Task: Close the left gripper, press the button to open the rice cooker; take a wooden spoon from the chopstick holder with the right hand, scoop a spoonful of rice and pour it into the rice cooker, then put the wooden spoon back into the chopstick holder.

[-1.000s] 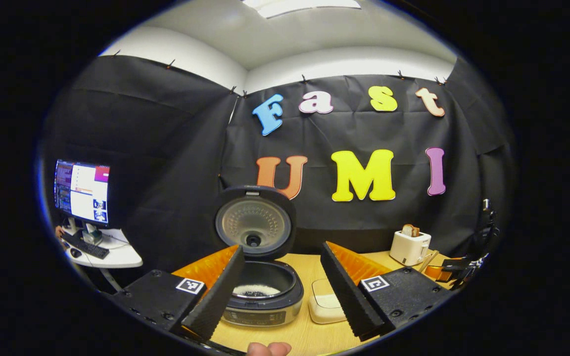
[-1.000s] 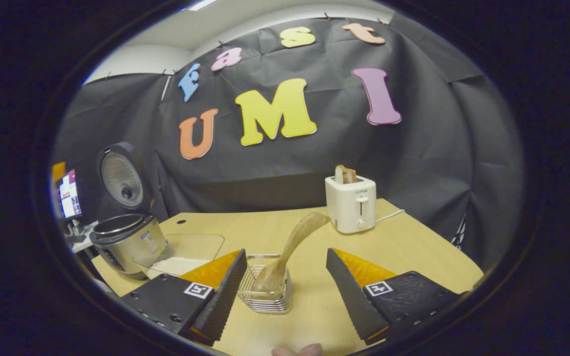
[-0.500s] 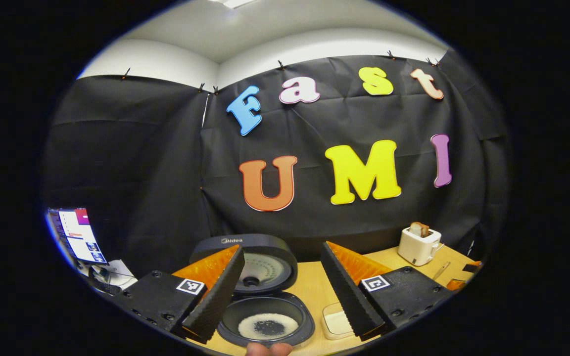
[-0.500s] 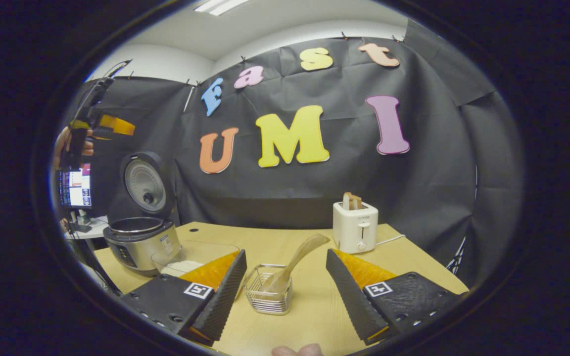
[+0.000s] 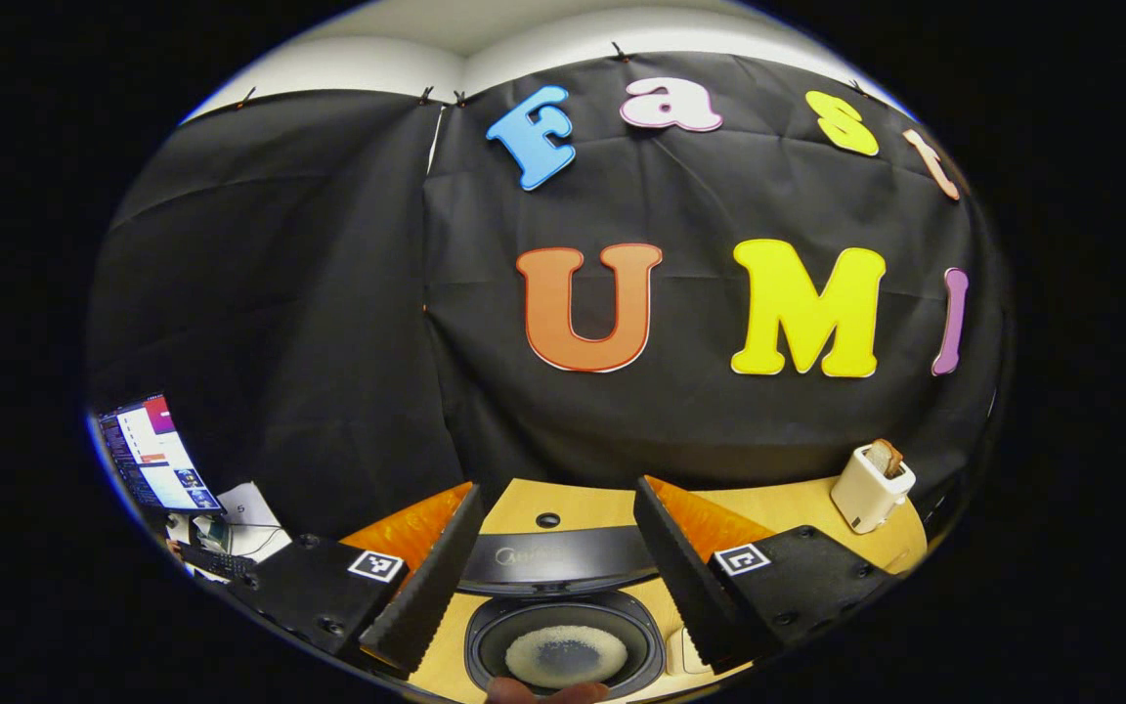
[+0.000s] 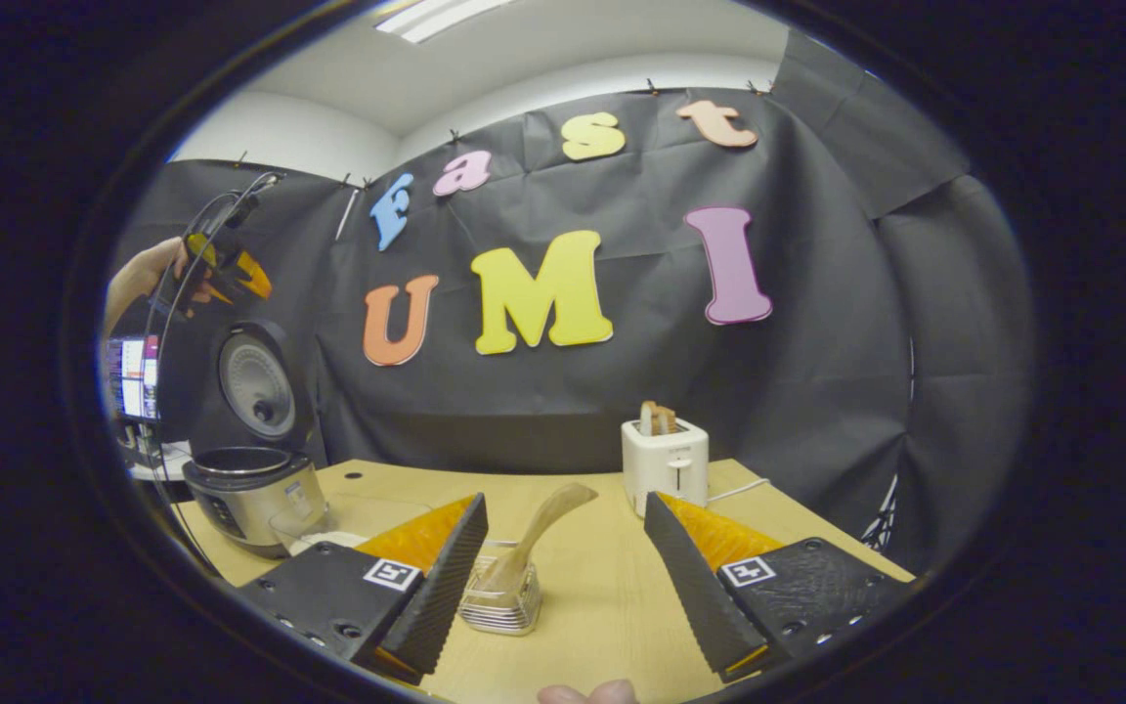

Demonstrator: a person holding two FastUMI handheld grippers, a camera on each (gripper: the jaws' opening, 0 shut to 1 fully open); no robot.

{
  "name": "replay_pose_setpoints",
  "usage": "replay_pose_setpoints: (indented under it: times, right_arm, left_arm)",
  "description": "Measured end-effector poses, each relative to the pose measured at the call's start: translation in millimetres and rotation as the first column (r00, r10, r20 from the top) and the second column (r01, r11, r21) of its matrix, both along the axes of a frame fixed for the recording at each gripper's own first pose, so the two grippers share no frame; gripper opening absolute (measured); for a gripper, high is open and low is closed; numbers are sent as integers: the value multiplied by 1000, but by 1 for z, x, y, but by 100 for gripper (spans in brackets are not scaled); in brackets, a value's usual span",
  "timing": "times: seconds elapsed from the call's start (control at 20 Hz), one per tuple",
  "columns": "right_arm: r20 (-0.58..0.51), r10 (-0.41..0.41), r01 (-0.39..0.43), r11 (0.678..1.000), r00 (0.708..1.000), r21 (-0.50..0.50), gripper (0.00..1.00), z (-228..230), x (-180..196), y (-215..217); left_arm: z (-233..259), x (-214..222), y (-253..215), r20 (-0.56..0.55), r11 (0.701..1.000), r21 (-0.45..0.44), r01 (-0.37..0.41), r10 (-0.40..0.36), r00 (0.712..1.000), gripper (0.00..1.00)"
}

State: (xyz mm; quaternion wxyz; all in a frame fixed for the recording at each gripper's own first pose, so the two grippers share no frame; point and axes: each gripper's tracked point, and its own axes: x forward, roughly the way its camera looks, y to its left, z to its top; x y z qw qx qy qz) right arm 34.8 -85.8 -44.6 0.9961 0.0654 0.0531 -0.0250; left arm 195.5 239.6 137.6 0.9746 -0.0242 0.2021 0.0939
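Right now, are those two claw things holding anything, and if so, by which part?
Nothing is held. The right gripper is open, apart from the wooden spoon in the chopstick holder; the left gripper is open above the rice cooker.

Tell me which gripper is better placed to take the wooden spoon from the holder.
Right. The right gripper is open, with the wooden spoon in the chopstick holder just ahead between its fingers; the left gripper hovers over the open rice cooker.

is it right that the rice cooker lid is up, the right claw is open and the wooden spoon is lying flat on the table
Not quite. The rice cooker has its lid up and the right claw is open, but the wooden spoon is not flat on the table. The right gripper view shows it standing tilted in the chopstick holder.
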Motion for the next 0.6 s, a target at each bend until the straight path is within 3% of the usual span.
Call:
replay_pose_setpoints:
  times: [0.1,0.15,0.2,0.35,0.4,0.6]
  right_arm:
    - [-6,-10,10,1000,1000,15,91,-4,0,-3]
    - [-14,-6,7,1000,1000,22,95,-7,-1,-2]
    - [-17,-7,7,1000,1000,16,91,-8,0,-5]
    - [-43,-44,42,998,998,-41,91,-17,0,-24]
    - [-46,-45,43,998,998,-35,95,-17,-2,-25]
    - [-36,-44,42,998,998,-35,95,-16,-4,-23]
  left_arm:
    - [-7,11,8,-33,1000,-26,-18,17,999,99]
    - [-14,16,11,-58,999,-27,-24,23,998,99]
    - [-21,19,14,-78,999,-27,-37,35,996,99]
    - [-40,23,29,-135,997,-8,-74,72,988,99]
    - [-44,22,30,-148,997,-11,-74,71,986,99]
    - [-53,16,20,-162,997,-57,-57,47,986,98]
